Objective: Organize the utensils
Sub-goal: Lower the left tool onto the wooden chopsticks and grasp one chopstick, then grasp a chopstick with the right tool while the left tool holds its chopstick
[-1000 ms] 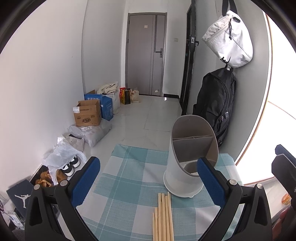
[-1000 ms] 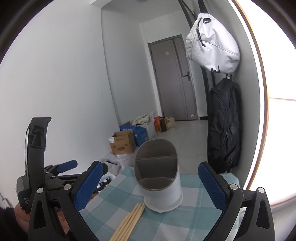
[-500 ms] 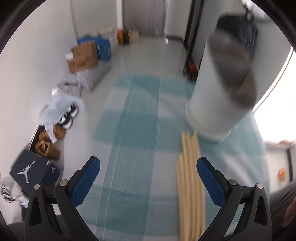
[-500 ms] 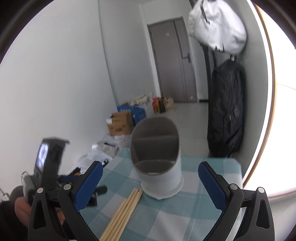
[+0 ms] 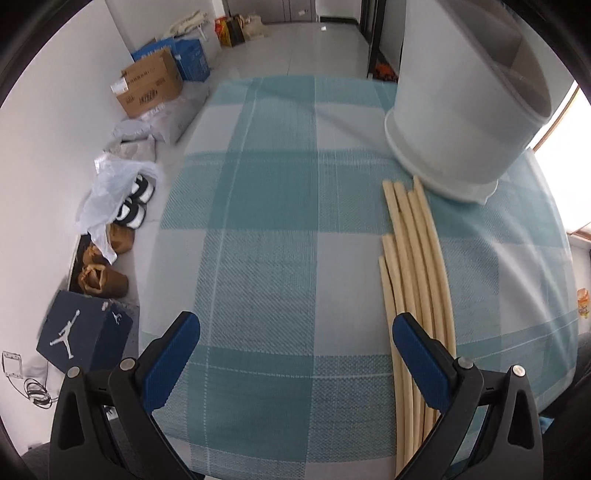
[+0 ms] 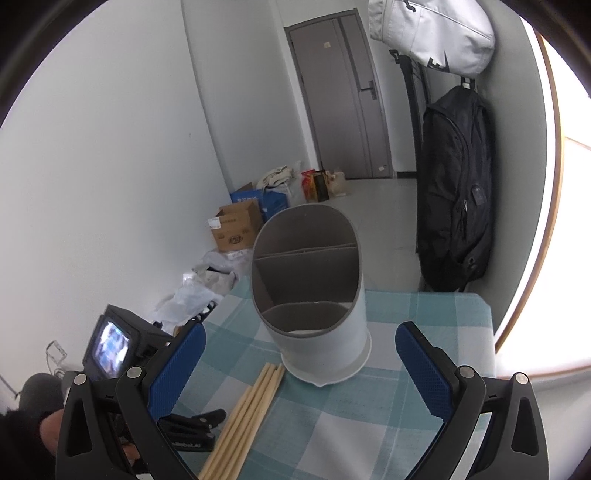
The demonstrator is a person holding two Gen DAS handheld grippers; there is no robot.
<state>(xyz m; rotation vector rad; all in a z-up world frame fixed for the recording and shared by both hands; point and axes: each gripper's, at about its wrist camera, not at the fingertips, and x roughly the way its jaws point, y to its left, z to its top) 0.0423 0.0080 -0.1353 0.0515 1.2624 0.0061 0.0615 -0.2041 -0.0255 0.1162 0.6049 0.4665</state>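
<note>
Several pale wooden chopsticks [image 5: 413, 266] lie side by side on the teal checked tablecloth [image 5: 266, 206], their far ends touching the base of a white utensil holder [image 5: 465, 110]. My left gripper [image 5: 295, 328] is open, tilted down over the cloth, with its right finger beside the chopsticks. In the right wrist view the holder [image 6: 314, 317] stands upright with a grey divided inside, and the chopsticks [image 6: 247, 413] lie at its front left. My right gripper [image 6: 301, 336] hangs open in front of the holder, holding nothing. The left gripper's body [image 6: 118, 347] shows at lower left.
The table's left edge drops to a floor with shoes [image 5: 133, 203], a plastic bag, a dark shoebox [image 5: 81, 336] and cardboard boxes [image 5: 151, 88]. A black backpack [image 6: 454, 192] and a white bag [image 6: 432, 33] hang on the wall behind the table's right side.
My left gripper has tipped downward and come closer to the cloth and chopsticks; the doorway has left its view. The right gripper moved slightly nearer the holder.
</note>
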